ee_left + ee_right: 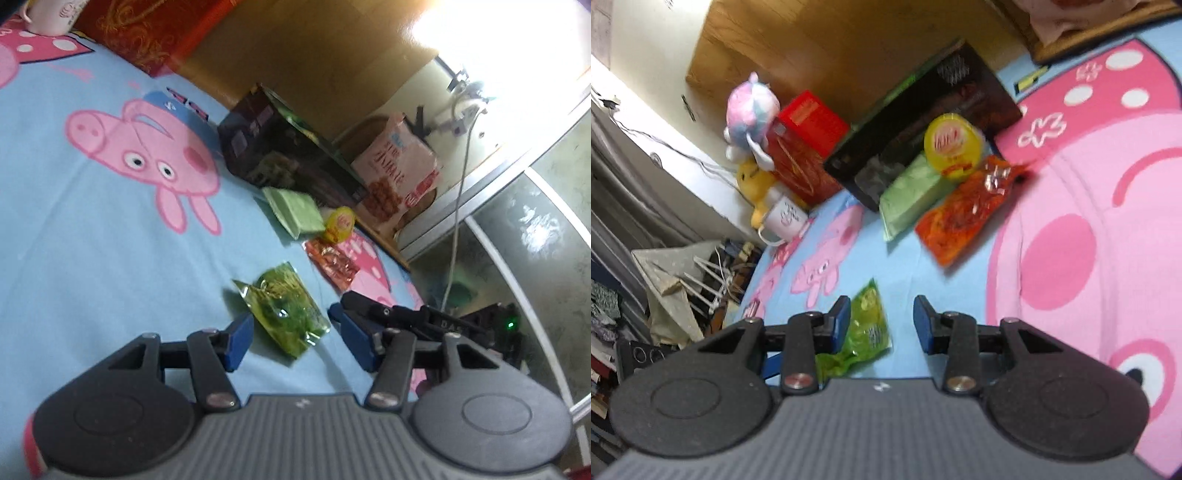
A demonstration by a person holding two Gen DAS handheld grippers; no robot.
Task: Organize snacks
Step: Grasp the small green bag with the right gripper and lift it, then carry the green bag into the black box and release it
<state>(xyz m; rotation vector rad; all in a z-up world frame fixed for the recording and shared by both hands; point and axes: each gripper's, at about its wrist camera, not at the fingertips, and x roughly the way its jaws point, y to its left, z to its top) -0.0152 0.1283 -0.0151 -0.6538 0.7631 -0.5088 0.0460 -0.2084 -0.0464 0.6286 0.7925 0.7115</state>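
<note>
Both grippers partly open and empty, left gripper (291,341) and right gripper (882,325) flanking the green snack packet (282,314) lying on the blue sheet (92,258).

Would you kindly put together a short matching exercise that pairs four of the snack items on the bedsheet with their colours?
Column one:
1. round lidded cup
2. flat packet beside the dark box
3. crinkly packet right of it in the right wrist view
4. shiny packet nearest the left claw

Column two:
A. orange-red
B. dark glossy green
C. yellow
D. pale green

Pairs: 1-C, 2-D, 3-A, 4-B
</note>
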